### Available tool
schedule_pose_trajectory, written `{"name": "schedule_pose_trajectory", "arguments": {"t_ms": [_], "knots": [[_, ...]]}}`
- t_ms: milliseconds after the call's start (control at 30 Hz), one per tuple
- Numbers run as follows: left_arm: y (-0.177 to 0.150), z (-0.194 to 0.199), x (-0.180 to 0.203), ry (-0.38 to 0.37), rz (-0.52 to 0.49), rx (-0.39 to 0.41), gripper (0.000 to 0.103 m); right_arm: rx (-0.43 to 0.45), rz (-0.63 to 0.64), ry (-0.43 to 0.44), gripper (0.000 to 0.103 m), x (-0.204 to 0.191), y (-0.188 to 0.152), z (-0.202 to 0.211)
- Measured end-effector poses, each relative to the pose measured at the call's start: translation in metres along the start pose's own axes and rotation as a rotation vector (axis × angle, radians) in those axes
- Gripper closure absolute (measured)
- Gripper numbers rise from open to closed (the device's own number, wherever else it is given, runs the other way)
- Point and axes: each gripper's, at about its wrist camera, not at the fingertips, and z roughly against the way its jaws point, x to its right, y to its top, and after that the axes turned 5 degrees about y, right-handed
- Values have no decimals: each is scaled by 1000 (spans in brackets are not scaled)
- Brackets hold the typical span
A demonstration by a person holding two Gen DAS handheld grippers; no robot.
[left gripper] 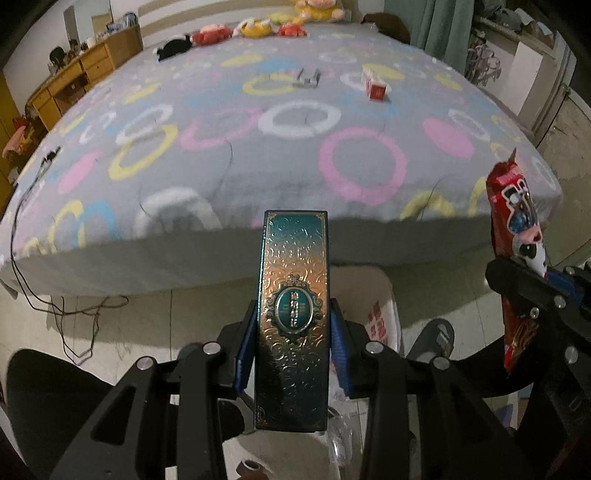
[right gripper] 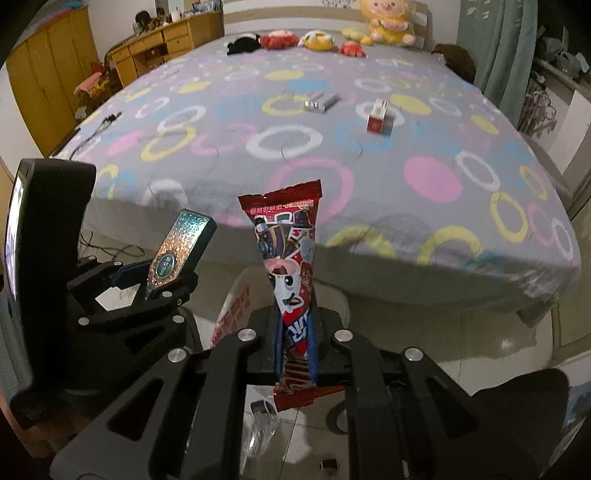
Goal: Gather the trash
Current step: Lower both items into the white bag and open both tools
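left gripper (left gripper: 291,354) clamped on tall teal-and-gold embossed cardboard box (left gripper: 293,314); right gripper (right gripper: 295,347) clamped on red printed plastic snack wrapper (right gripper: 291,273). both just past grey ring-patterned bed's (left gripper: 258,147) near edge, above open tiled floor (left gripper: 92,325).

Home bedroom: big bed (left gripper: 280,122) with ring-patterned cover, plush toys (right gripper: 388,22) at headboard, wooden desk (right gripper: 166,40), wardrobe (right gripper: 51,74), curtain (right gripper: 498,48).

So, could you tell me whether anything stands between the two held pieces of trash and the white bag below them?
Nothing visible does. The left gripper holds the teal box, the right gripper the red wrapper, both above the white bag on the floor.
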Motion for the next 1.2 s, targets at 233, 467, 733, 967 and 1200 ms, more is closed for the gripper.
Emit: {"name": "schedule_pose_trajectory", "arguments": {"t_ms": [233,467,733,967,1200], "knots": [[-12,-33,1,-9,-8,-76,67,-62,-1,-5,93,2,-14,-32],[-17,-64,0,-16,-33,-123,67,-117,-18,8,93,8,-21,-66],[-20,-103,2,-30,-81,-175,67,-192,-42,14,93,13,-31,-109],[-20,-124,4,-42,-118,-183,67,-258,-39,27,92,20,-31,-143],[-26,-146,9,-48,-152,-231,67,-297,-24,15,92,16,-35,-164]]}}
